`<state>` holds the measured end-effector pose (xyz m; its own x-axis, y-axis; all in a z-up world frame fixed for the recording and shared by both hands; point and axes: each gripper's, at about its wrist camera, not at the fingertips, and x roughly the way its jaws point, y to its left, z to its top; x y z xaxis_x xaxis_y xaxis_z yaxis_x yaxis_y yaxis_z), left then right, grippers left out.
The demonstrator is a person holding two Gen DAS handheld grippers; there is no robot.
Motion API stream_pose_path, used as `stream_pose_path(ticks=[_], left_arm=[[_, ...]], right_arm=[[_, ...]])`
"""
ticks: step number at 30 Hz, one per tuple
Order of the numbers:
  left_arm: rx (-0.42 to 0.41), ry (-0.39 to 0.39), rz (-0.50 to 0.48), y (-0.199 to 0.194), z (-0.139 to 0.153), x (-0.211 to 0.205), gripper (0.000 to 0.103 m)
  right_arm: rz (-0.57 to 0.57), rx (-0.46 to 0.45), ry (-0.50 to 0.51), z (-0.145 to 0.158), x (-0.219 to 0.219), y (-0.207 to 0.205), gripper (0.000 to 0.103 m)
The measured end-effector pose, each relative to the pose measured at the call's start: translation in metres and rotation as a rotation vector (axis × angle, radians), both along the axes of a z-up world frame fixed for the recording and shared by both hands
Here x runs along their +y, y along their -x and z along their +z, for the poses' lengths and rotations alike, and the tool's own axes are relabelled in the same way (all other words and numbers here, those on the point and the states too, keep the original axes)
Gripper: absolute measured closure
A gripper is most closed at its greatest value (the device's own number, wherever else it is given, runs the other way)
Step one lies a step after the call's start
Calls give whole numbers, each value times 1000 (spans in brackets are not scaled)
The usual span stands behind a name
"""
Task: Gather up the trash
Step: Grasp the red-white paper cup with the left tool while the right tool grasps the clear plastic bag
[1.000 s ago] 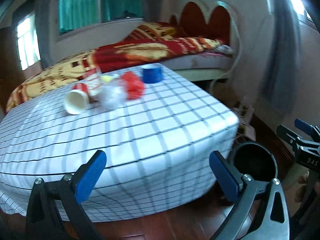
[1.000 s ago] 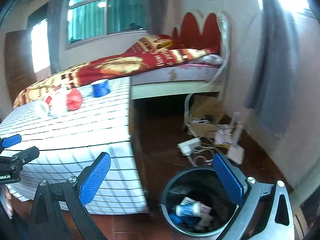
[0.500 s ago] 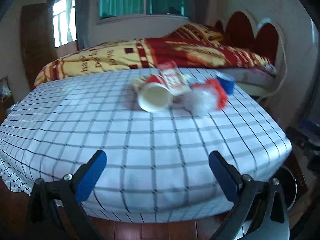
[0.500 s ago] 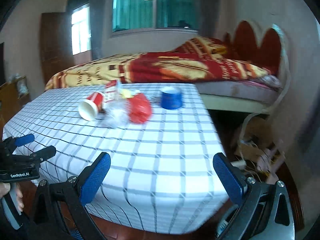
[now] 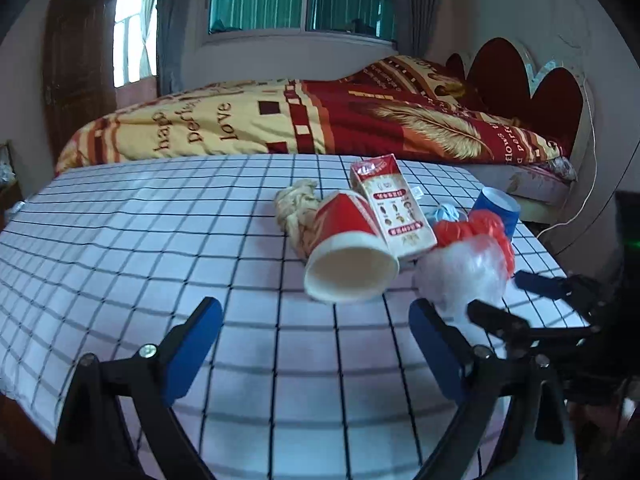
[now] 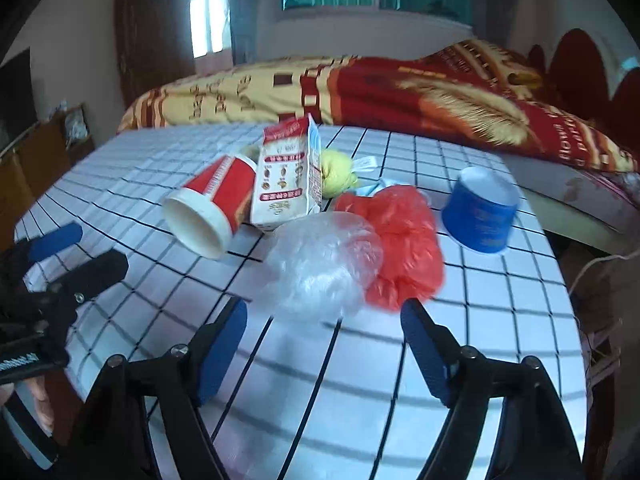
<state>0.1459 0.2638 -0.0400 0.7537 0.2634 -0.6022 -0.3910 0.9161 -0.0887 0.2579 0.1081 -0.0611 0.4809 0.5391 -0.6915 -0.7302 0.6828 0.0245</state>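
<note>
Left wrist view: your left gripper (image 5: 312, 350) hangs over the checked table (image 5: 120, 248) with its jaws released and nothing between them, though they have just been closing a little; ahead of the gap and slightly right lies a red paper cup (image 5: 348, 256) on its side, mouth toward you; a red-and-white carton (image 5: 394, 208) leans against the cup's far right side, and a crumpled tan wad (image 5: 296, 208) sits just beyond the cup on the left; a clear plastic bag (image 5: 460, 276) rests just ahead of your right-hand blue pad, with a red plastic bag (image 5: 476, 228) touching it behind, and a blue cup (image 5: 498, 206) farther off.

Right wrist view: your right gripper (image 6: 324, 344) is also unclenched over the table, its jaws having just been narrowing, with no pad pressing on anything; the clear plastic bag (image 6: 320, 264) lies just ahead of the gap, apart from both pads; the red plastic bag (image 6: 404, 240) touches it on the right; the blue cup (image 6: 482, 210) stands upside down, well right of the jaws; a yellow wad (image 6: 336, 172) sits behind the carton (image 6: 284, 176); a bed (image 6: 400, 92) fills the background.
</note>
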Motion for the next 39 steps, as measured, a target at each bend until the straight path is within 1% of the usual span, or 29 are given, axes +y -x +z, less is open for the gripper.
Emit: stream_pose_path(ticks=[2,3,4,5,7,8,11,12,13,14,15,16,19,22,25,30,33,36,39], left_arm=[[6,17,-16,-14,-2,2,8],[8,16,-19,-21,-3,3,8],[10,19,-28,-28,-4,4,8],[13,24,-31,-33,-5,4,8],[20,36,-40,-44,-8,6,8],[30,36,-45,-50,-10,7,9],[56,63,-62,-63,-18,13,15],[65,76,-66,-66,-20,15,20],[77,100,-76,-69,-23,18,31],[78,120,-85,-70,-24,20,34],[69,120,-88,-68,-22,21,37],[71,116,-95,-68,-21,21,41],[50,88,-110,-56,-14,17,47],[35,43,-129,-40,-9,10,49],[6,17,-143,-17,-5,2,50],[-12,15,-166,4,0,-10,50],[-22,34,-180,13,1,-21,50],[-39,37,-198,25,5,-36,50],[-49,19,-224,33,10,-52,50]], right_arm=[[12,14,1,-3,6,-12,41],[19,19,3,-3,7,-17,44],[23,23,4,-3,9,-20,53],[28,28,4,-4,9,-23,59],[37,30,0,-4,9,-26,62],[46,34,-5,-5,9,-26,68],[71,36,-23,-6,8,-24,74],[75,34,-26,-6,8,-23,75],[78,34,-33,-6,6,-22,79],[82,37,-42,-6,4,-21,84],[81,38,-47,-5,2,-20,86],[78,39,-51,-5,0,-20,88],[79,39,-66,-3,-6,-14,90],[79,25,-74,0,-12,-4,92],[62,9,-94,3,-21,8,94],[29,-37,-102,13,-41,33,95],[12,-61,-104,22,-56,46,95],[-9,-89,-109,33,-74,58,95],[-33,-122,-115,44,-96,70,95]])
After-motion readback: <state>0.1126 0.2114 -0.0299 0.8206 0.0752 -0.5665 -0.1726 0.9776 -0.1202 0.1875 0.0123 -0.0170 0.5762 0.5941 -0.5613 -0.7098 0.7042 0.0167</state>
